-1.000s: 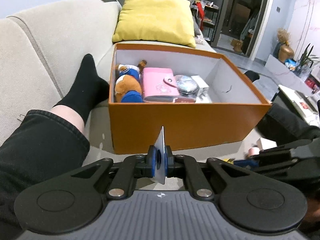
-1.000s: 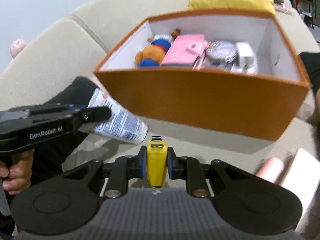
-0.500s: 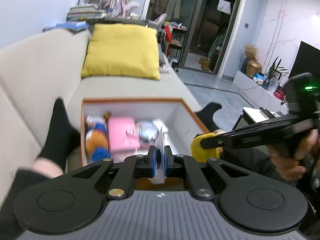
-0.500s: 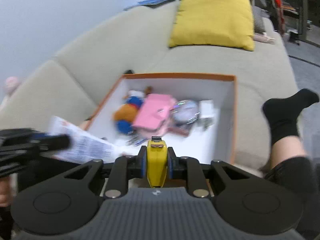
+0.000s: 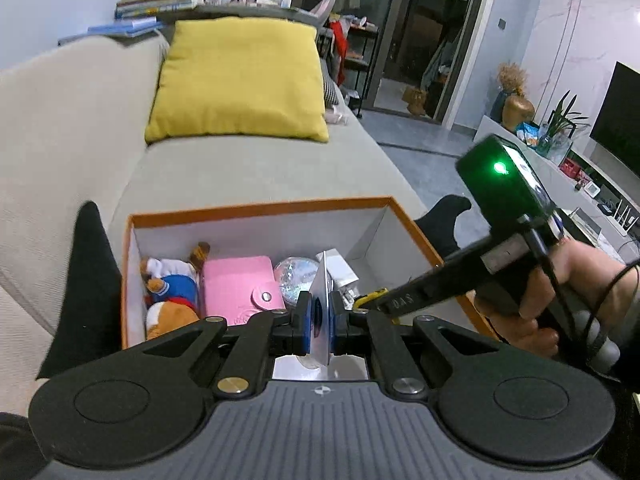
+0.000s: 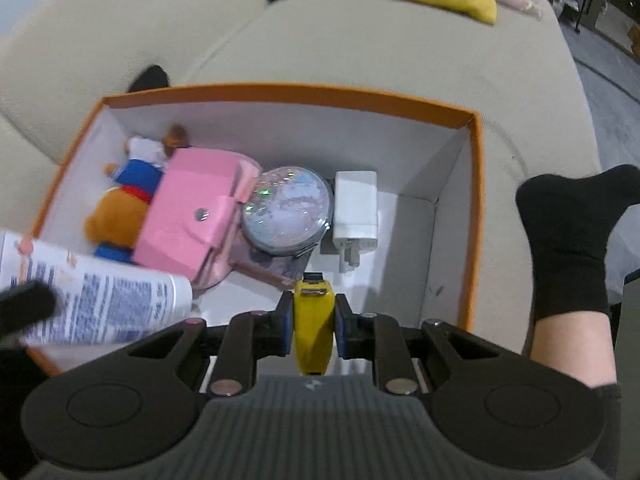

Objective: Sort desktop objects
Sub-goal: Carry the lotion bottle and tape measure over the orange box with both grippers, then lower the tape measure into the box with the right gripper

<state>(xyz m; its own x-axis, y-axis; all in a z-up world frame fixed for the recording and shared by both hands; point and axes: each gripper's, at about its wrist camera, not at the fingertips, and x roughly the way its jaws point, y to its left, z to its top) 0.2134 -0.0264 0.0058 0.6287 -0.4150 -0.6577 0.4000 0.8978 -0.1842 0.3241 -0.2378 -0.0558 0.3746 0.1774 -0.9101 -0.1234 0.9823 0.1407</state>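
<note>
An orange box (image 5: pixel 260 208) (image 6: pixel 288 94) sits on the beige sofa between a person's legs. Inside lie a plush bear (image 6: pixel 116 216), a pink wallet (image 6: pixel 188 216), a glittery round case (image 6: pixel 288 208) and a white charger (image 6: pixel 356 212). My left gripper (image 5: pixel 319 318) is shut on a flat white printed tube (image 5: pixel 323 280), seen edge-on here and flat-on as the tube (image 6: pixel 96 304) over the box's near-left corner. My right gripper (image 6: pixel 313 314) is shut on a yellow tape measure (image 6: pixel 313 336) above the box's near side; the tape measure's tip (image 5: pixel 370 297) shows beside the left gripper.
A yellow cushion (image 5: pixel 240 80) leans at the sofa's far end. Black-socked feet flank the box, one on its left (image 5: pixel 92 280) and one on its right (image 6: pixel 572 240). A hand (image 5: pixel 536 300) holds the right tool. Floor and a TV unit lie to the right.
Both grippers have moved from in front of the box to above it, with the tube and the tape measure still gripped. The box's inside now fills the right wrist view.
</note>
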